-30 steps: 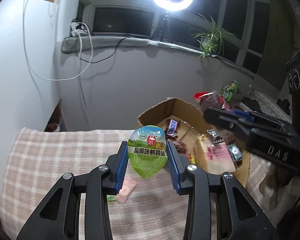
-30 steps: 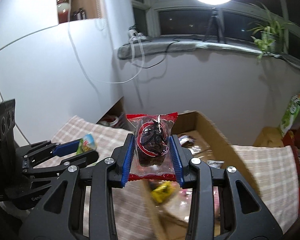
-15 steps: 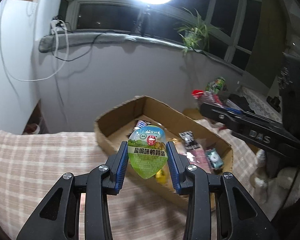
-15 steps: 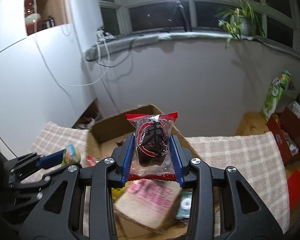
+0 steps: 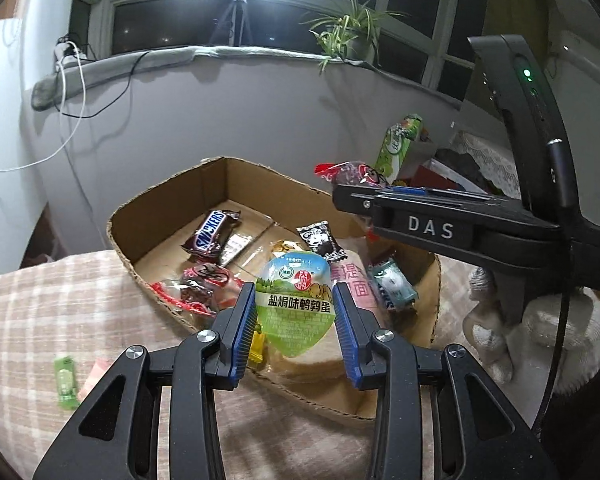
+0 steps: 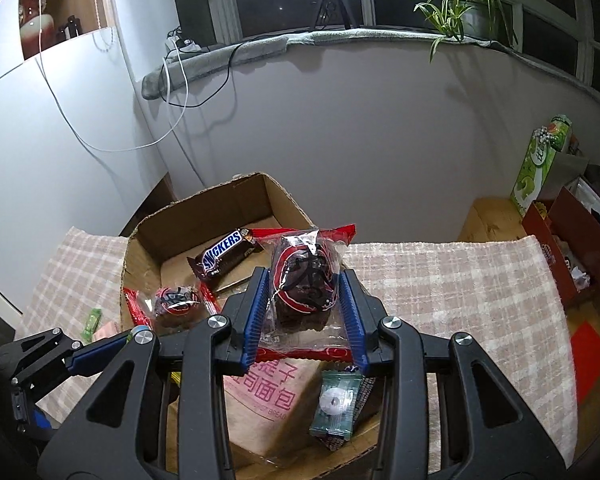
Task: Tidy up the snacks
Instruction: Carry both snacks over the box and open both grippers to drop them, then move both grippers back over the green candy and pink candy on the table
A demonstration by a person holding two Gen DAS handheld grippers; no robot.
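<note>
My left gripper (image 5: pixel 296 312) is shut on a green, egg-shaped snack pack (image 5: pixel 296 304) and hangs over the near side of an open cardboard box (image 5: pixel 172 196). My right gripper (image 6: pixel 304 304) is shut on a clear, red-edged packet with a dark cake (image 6: pixel 304 280) and hangs above the same cardboard box (image 6: pixel 204 208). Inside lie a Snickers bar (image 5: pixel 210 234), a second red-edged cake packet (image 5: pixel 200 286), a pink bread bag (image 6: pixel 268 392), a teal candy (image 6: pixel 334 404) and a black-and-white candy (image 5: pixel 322 240). The right gripper also shows side-on (image 5: pixel 340 196) in the left wrist view.
The box stands on a pink checked cloth (image 6: pixel 460 292). A small green packet (image 5: pixel 66 378) and a pink one (image 5: pixel 94 376) lie on the cloth left of the box. A tall green carton (image 6: pixel 540 160) and a red box (image 6: pixel 568 256) stand at the right. A grey wall rises behind.
Both grippers moved over the box and sank, each keeping its packet. The box, seen off to the side before, now lies right under the fingers in both views.
</note>
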